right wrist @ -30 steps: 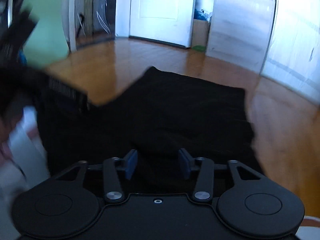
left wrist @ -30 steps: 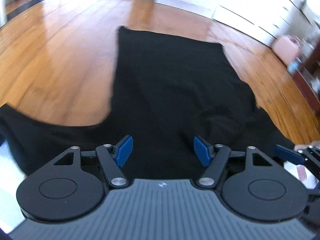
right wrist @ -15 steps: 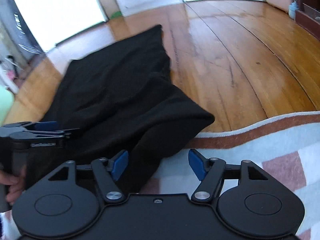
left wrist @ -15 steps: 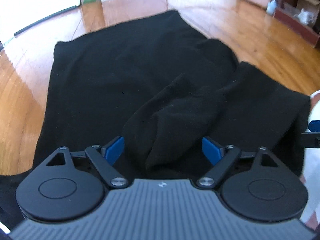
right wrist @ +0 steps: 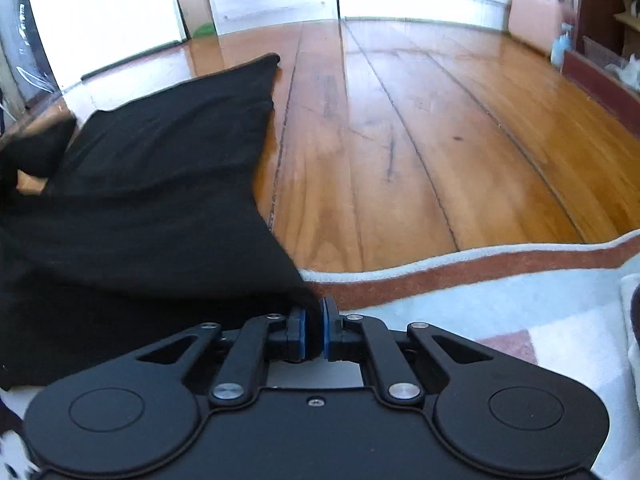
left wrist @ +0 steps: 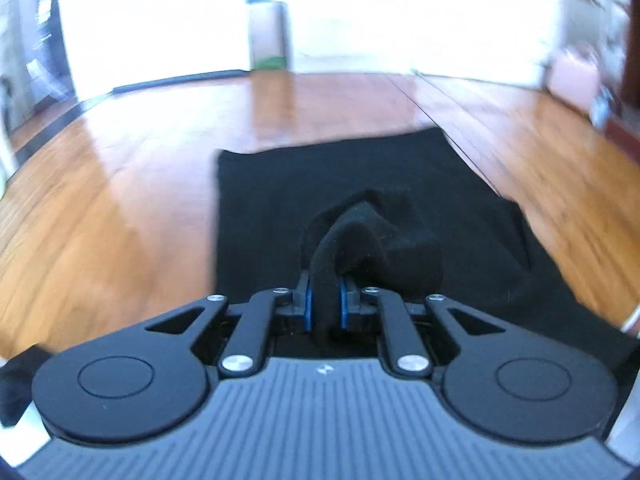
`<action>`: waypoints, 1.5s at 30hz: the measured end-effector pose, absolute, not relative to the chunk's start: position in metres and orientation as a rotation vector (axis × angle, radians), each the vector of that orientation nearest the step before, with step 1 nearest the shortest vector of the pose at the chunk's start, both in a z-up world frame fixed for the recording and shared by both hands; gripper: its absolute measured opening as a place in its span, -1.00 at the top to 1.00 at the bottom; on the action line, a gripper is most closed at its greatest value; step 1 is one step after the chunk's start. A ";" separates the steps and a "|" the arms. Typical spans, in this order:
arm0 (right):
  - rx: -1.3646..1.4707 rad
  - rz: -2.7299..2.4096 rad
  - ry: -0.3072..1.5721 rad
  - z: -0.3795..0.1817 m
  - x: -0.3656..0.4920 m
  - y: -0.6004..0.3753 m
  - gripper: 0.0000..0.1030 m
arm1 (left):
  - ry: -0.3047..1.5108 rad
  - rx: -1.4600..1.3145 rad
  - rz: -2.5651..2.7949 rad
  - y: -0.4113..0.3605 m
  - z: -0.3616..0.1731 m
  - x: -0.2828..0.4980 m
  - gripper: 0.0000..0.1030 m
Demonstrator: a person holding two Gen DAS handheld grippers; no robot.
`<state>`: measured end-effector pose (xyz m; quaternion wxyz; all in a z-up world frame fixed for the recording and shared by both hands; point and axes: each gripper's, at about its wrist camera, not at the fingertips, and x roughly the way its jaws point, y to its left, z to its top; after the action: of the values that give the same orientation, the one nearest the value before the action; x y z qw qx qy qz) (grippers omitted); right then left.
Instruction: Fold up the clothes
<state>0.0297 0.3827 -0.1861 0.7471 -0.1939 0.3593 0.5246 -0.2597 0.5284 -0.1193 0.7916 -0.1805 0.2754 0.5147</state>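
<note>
A black garment [left wrist: 280, 200] lies spread on the wooden floor, its far hem pointing away from me. My left gripper [left wrist: 325, 280] is closing its jaws, and the blue pads pinch a bunched fold of the cloth [left wrist: 372, 236] that rises in a hump just ahead of them. In the right wrist view the same garment [right wrist: 152, 184] stretches off to the left. My right gripper [right wrist: 314, 312] has its jaws closing tight on the garment's near corner, right at the rug's edge. The cloth pulls taut from that corner.
A pale rug with a rust-red border [right wrist: 480, 276] lies under the right gripper. Bare wooden floor [right wrist: 420, 140] runs to the right. A pink case [right wrist: 536, 20] and a cardboard box [right wrist: 192, 4] stand by the far wall.
Both grippers went from wide open to closed on the black cloth. The left view lifted and swung toward the far hem; the right gripper dropped onto the corner at the rug.
</note>
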 end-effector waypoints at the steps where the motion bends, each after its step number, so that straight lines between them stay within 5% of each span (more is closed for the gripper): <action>1: -0.452 1.144 0.760 -0.187 0.025 0.382 0.86 | 0.594 -0.439 1.113 0.528 -0.120 -0.268 0.77; 3: -0.493 1.124 0.733 -0.186 0.018 0.385 0.86 | 0.599 -0.542 1.122 0.526 -0.121 -0.283 0.74; 5: -0.520 1.117 0.710 -0.185 0.016 0.387 0.83 | 0.701 -0.659 1.076 0.535 -0.143 -0.288 0.38; 8: -0.543 1.116 0.685 -0.183 0.018 0.390 0.83 | 0.878 -0.845 1.142 0.546 -0.174 -0.303 0.22; 12: -0.467 1.110 0.743 -0.182 0.034 0.391 0.63 | 0.784 -0.985 1.167 0.537 -0.162 -0.346 0.13; 14: -0.441 1.111 0.761 -0.184 0.041 0.391 0.42 | 0.771 -0.924 1.197 0.529 -0.146 -0.356 -0.20; 17: -0.429 1.120 0.765 -0.186 0.045 0.392 0.36 | 0.765 -0.919 1.220 0.526 -0.138 -0.365 -0.42; 22: -0.418 1.122 0.765 -0.188 0.047 0.393 0.36 | 0.775 -0.965 1.100 0.532 -0.151 -0.352 -0.42; 30: -0.407 1.130 0.758 -0.190 0.047 0.390 0.36 | 0.938 -0.597 1.059 0.533 -0.173 -0.271 -0.57; 31: -0.405 1.130 0.757 -0.190 0.047 0.390 0.35 | 0.968 -0.534 1.109 0.534 -0.180 -0.264 -0.49; 34: -0.397 1.127 0.752 -0.190 0.047 0.389 0.35 | 0.959 -0.469 1.224 0.538 -0.186 -0.266 0.30; 35: -0.395 1.126 0.752 -0.191 0.047 0.389 0.35 | 0.927 -0.499 1.251 0.540 -0.183 -0.274 0.41; 39: -0.395 1.128 0.750 -0.191 0.047 0.389 0.35 | 0.697 -0.684 1.380 0.524 -0.143 -0.335 0.33; 41: -0.395 1.132 0.749 -0.191 0.048 0.389 0.35 | 0.624 -0.798 1.419 0.512 -0.130 -0.368 0.05; 45: -0.401 1.143 0.750 -0.191 0.050 0.389 0.35 | 0.688 -1.039 1.393 0.502 -0.148 -0.407 -0.04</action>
<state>0.0498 0.3895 -0.1910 0.7567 -0.1838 0.3441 0.5246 -0.4071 0.5023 -0.1485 0.5940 -0.4471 0.2962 0.5996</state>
